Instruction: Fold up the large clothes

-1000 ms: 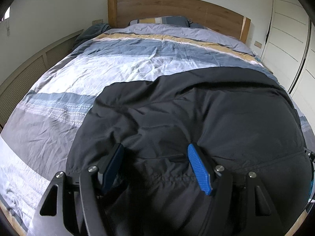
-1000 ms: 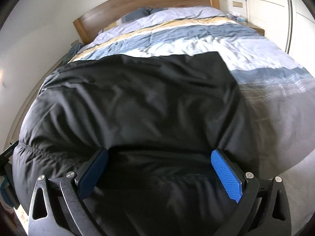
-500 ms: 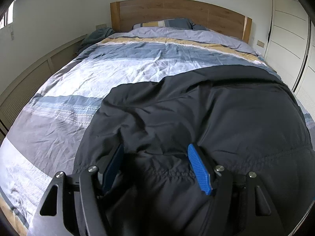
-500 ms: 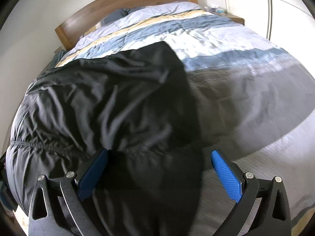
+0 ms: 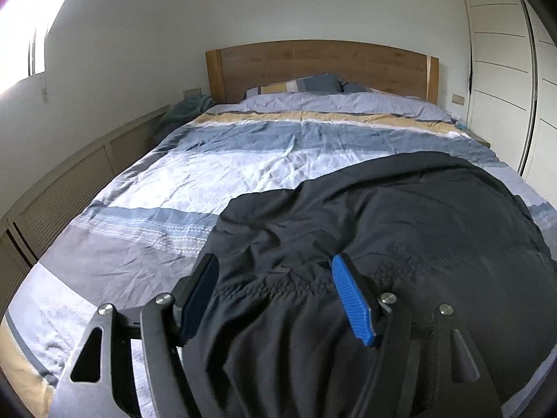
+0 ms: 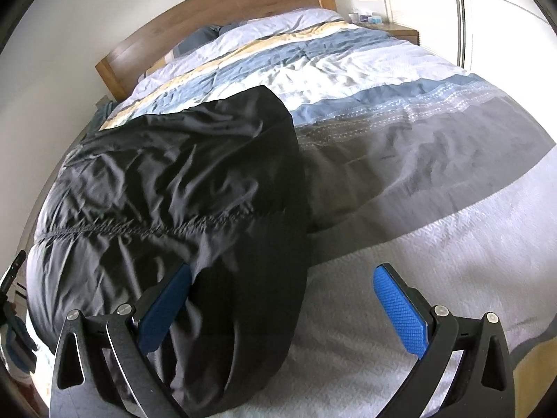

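Striped duvet [image 5: 243, 160] (rumpled), wooden headboard [image 5: 320, 66], pillow [image 5: 299, 86], white wardrobe [image 5: 501, 80]

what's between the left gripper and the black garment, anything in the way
Nothing visible. The black garment lies open on the striped duvet, its gathered seam directly between the open fingers of the left gripper.

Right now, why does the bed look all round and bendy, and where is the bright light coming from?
Both wrist views use fisheye lenses, so the bed bulges and corners go dark. In the left wrist view, a window glares white at the top left. In the right wrist view, the black garment shines and looks slightly smeared near its seam.
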